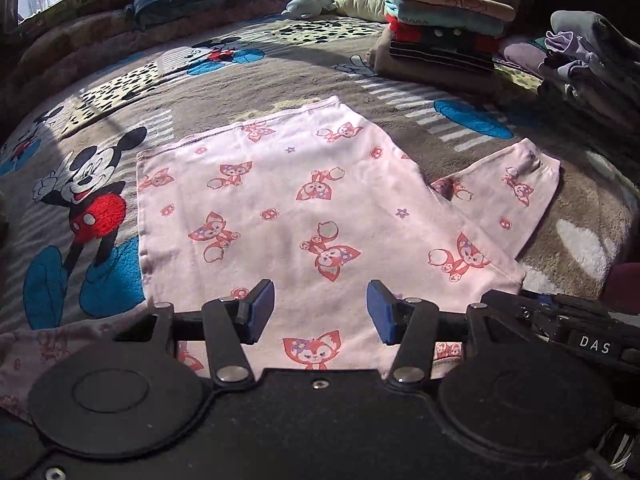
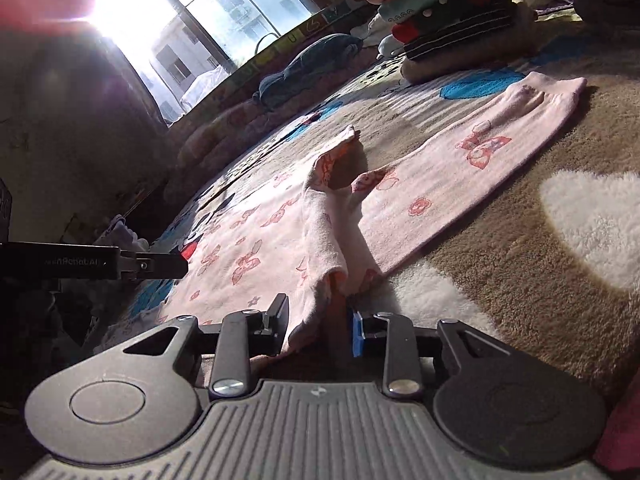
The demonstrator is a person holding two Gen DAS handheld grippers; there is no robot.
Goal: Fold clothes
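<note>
Here the left gripper [image 1: 320, 312] hangs wide open over the pink shirt [image 1: 304, 208] on the blanket [image 1: 280, 76]; the right gripper [image 2: 320, 320] pinches the shirt's near edge.

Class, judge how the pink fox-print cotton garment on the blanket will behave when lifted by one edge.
The pink fox-print cotton garment probably droops limply: its edge already sags in folds at the right gripper. It seems light, being thin and flat. The fleece blanket likely resists sliding.
</note>
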